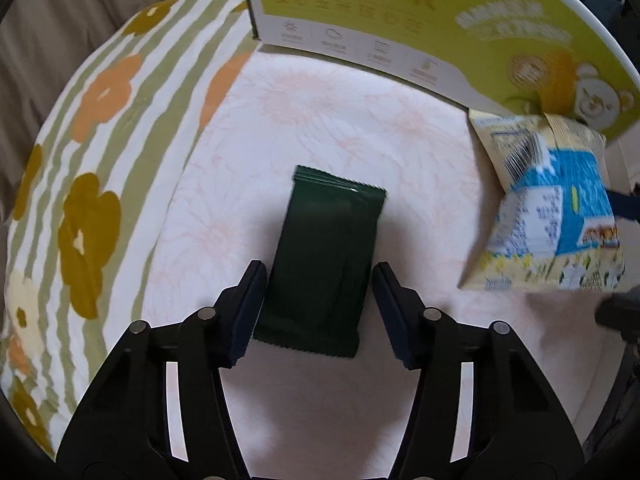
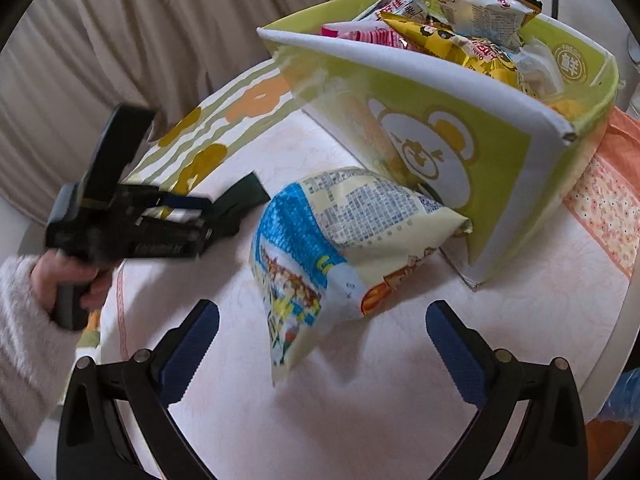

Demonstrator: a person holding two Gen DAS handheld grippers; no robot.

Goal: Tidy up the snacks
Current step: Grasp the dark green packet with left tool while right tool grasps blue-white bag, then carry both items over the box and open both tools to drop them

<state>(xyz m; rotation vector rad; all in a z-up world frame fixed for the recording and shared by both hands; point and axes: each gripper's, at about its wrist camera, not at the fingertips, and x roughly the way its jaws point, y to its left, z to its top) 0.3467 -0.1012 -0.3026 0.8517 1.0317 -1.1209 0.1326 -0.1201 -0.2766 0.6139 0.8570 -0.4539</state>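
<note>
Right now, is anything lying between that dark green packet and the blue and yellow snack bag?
No. In the left wrist view only bare pink tablecloth lies between the dark green packet and the snack bag.

On the green and white box [image 1: 360,12] in your left wrist view, big yellow characters run upside down; the last two look like 玉米, and the smaller line under them is too blurred to read. In your right wrist view the same box's inner back wall carries a round badge [image 2: 573,61] with 鲜 in it. The yellow and blue bag [image 2: 348,248] leaning on the box shows fine print you cannot make out.
</note>
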